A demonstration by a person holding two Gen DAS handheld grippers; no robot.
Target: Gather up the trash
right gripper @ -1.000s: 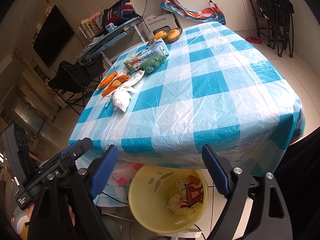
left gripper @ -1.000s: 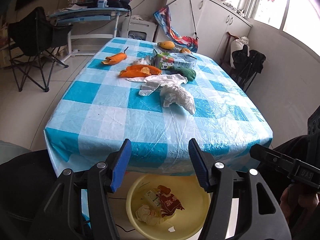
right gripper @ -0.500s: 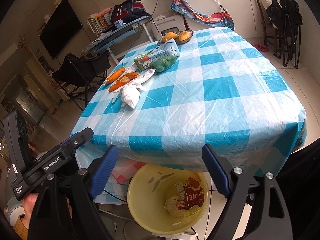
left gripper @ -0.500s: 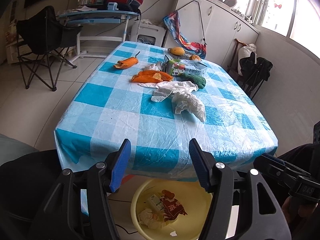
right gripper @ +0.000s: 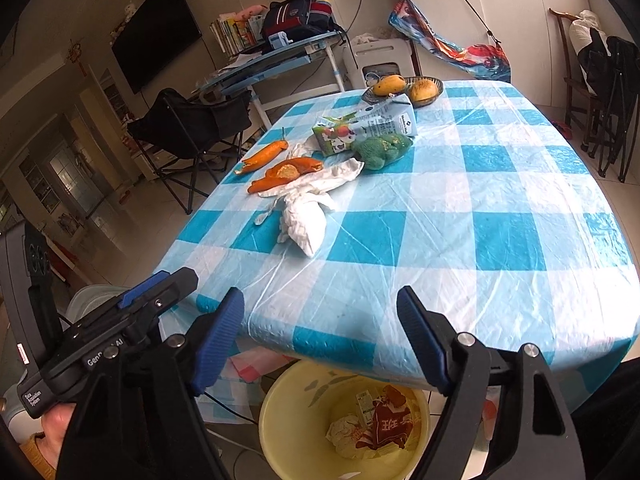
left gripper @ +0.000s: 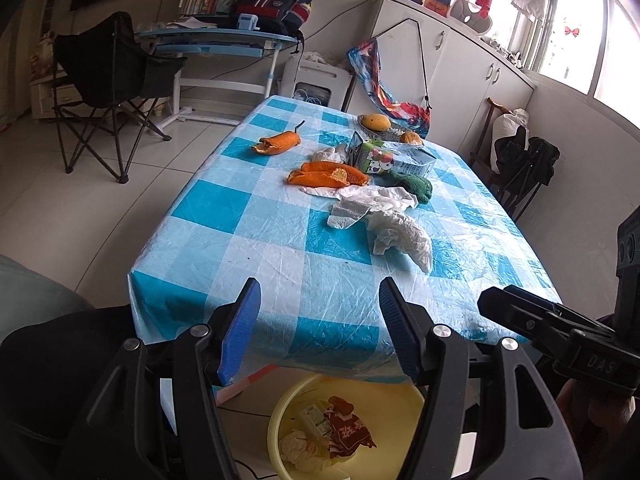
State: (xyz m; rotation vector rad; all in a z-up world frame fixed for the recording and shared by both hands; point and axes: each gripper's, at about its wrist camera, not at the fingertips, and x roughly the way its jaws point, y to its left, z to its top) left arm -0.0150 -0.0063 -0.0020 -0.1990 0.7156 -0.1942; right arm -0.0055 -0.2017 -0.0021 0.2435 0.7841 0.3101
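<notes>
Left wrist view: the left gripper (left gripper: 316,328) hangs over the near edge of the table (left gripper: 224,248), tilted downward, its blue-padded jaws apart with nothing between them. At 12 o'clock from it the trash lies on the checked cloth: a crumpled white tissue (left gripper: 400,234) nearest, a flatter tissue (left gripper: 368,202) just beyond, touching it, then orange peels (left gripper: 328,174), another peel (left gripper: 278,142) at 11 o'clock, and a milk carton (left gripper: 394,158) lying on its side beside a green knitted piece (left gripper: 412,186). At 6 o'clock, on the floor under the table edge, stands a yellow bin (left gripper: 400,408) with wrappers in it. At 3 o'clock the right gripper (left gripper: 536,320) shows from the side, a hand (left gripper: 596,412) below it.

Right wrist view: the right gripper (right gripper: 320,320) also points down over the near table edge; its jaws have just been closing yet stand apart, empty. The crumpled tissue (right gripper: 304,220) lies at 12 o'clock, the bin (right gripper: 296,392) at 6 o'clock. The left gripper (right gripper: 132,320) sits at 9 o'clock, held by a hand (right gripper: 56,420).
</notes>
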